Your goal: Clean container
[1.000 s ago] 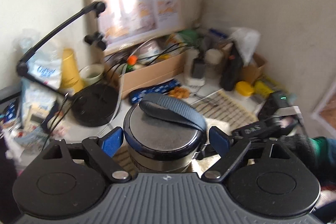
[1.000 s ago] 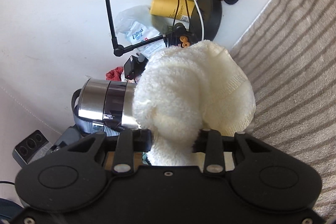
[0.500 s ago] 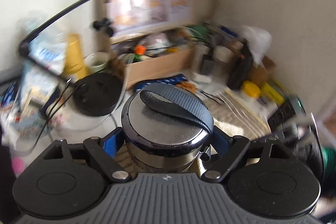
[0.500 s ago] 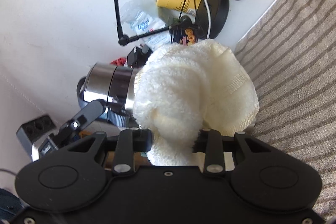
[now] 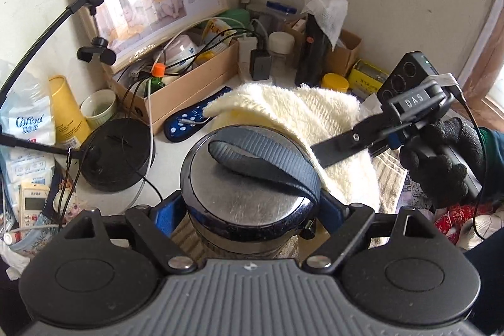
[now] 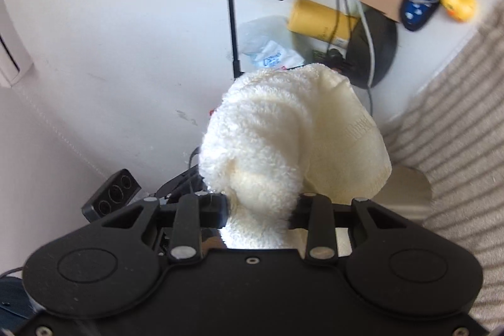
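Container [image 5: 249,197]: steel, lid on with a grey strap across the top, at 6 o'clock in the left wrist view
Left gripper [image 5: 249,210]: jaws closed on the container's sides below the lid, likely to steady it for wiping
Right gripper [image 6: 261,207]: jaws nearly closed, pinching a cream towel [image 6: 293,134]
Towel: bunched forward of the jaws, lying against the container's 2 o'clock edge, ready to rub

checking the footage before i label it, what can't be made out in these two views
- Left wrist view: the container body and base, hidden by its lid and the left gripper.
- Left wrist view: whether the towel touches the container's far side, hidden behind the lid.
- Right wrist view: the right gripper pads, buried in the towel.
- Right wrist view: the container, almost wholly covered by towel and gripper.
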{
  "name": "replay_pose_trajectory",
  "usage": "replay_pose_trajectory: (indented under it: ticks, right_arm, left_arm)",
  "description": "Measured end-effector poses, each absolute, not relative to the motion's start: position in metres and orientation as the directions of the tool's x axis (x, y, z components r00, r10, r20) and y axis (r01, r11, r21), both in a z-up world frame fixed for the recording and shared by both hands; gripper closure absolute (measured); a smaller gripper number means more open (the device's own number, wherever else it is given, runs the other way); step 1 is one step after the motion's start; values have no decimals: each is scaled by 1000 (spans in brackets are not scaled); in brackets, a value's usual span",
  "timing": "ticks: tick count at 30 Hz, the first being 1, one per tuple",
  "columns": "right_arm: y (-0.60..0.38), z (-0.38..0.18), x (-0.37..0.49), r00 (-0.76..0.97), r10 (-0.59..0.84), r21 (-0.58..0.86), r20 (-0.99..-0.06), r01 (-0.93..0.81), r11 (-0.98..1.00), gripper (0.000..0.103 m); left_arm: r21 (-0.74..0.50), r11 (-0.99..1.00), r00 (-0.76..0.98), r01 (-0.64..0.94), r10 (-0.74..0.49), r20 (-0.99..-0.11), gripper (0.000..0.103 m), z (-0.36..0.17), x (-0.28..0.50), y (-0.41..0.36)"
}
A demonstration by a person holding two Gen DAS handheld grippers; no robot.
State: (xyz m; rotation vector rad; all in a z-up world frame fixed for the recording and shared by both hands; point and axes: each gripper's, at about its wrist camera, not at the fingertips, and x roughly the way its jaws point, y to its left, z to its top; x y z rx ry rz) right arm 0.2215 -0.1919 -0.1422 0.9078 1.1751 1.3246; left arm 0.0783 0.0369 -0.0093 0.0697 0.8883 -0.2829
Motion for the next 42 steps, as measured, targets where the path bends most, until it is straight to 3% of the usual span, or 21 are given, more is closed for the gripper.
replay_pose_trajectory:
  ticks: [26,42]
  right_arm:
    - [-187,-280,198,-161,947,956,-278,52,290,72]
    - [-183,-250,199,-144,971,981,-189,14,193,71]
  left_arm:
    - [-49,980,594,194,-157,-789,16,-8,79,35]
    - [-53,978,611,203,-168,-773,16,-9,75,36]
